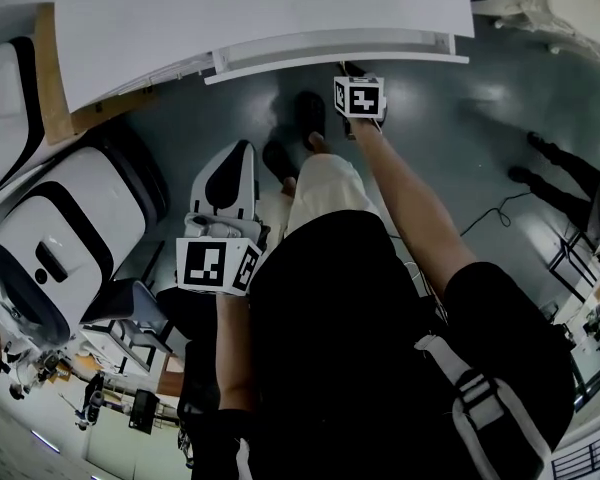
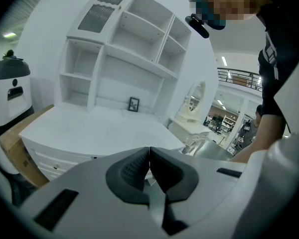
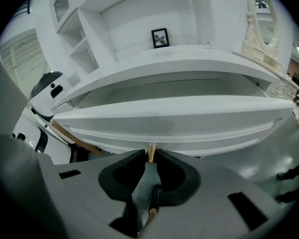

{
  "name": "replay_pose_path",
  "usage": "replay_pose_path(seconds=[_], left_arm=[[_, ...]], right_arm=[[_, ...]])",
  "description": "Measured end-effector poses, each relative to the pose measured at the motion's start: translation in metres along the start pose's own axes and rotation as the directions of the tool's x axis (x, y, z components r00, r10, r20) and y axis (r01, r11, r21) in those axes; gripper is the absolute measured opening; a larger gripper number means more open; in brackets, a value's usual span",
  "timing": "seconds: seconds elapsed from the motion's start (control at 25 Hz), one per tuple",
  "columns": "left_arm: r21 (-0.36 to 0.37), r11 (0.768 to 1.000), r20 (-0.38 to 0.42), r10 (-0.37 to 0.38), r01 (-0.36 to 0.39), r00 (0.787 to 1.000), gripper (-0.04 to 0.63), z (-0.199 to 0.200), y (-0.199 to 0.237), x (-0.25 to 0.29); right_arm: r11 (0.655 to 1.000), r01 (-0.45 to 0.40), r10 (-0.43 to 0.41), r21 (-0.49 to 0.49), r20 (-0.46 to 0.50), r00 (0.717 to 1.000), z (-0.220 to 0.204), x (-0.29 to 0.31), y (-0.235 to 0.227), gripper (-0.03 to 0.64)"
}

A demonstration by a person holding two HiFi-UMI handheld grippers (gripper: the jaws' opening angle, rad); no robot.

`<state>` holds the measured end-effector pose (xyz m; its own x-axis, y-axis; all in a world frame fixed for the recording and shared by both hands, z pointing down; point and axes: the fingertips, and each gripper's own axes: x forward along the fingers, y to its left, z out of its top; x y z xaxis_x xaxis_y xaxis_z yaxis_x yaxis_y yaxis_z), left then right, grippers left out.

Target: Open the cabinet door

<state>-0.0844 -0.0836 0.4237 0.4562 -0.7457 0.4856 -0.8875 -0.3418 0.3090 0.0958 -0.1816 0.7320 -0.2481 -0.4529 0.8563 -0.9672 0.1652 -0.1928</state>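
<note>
**A:** What was the biggest thing there?

**B:** A tall white wooden cabinet (image 2: 134, 39) with open shelves above a flat white bench (image 2: 89, 131); it filled both gripper views.

**A:** Where was the door?

**B:** The long white cabinet door (image 3: 174, 116) ran below the bench's front edge; it stood out from the cabinet body, and a shadowed gap showed behind its top edge; in the head view it jutted past the bench over the grey floor (image 1: 450, 138).

**A:** Anything beside the person?

**B:** A rounded white machine with black trim (image 1: 75, 233) stood on their left, near the cabinet's end.

**A:** And the grippers?

**B:** The left gripper (image 2: 149, 156) was well apart from the door; its jaws were pressed together with nothing between them; the right gripper (image 3: 150, 159) was at the door's lower edge.

**A:** Smaller things?

**B:** A small black-framed picture (image 3: 160, 38) stood upright at the back of the bench; smallest was a slim tan knob (image 3: 150, 151) on the door; the right jaws were clamped on it.
</note>
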Motion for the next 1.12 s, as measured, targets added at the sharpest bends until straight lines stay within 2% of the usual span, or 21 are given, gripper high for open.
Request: replay_pose_path(seconds=[1.12], left_arm=[[0.077, 0.987, -0.052, -0.139, 0.143, 0.989, 0.023, -0.037, -0.011, -0.054]], right_arm=[[0.996, 0.087, -0.087, -0.003, 0.027, 0.996, -0.094, -0.046, 0.015, 0.087]])
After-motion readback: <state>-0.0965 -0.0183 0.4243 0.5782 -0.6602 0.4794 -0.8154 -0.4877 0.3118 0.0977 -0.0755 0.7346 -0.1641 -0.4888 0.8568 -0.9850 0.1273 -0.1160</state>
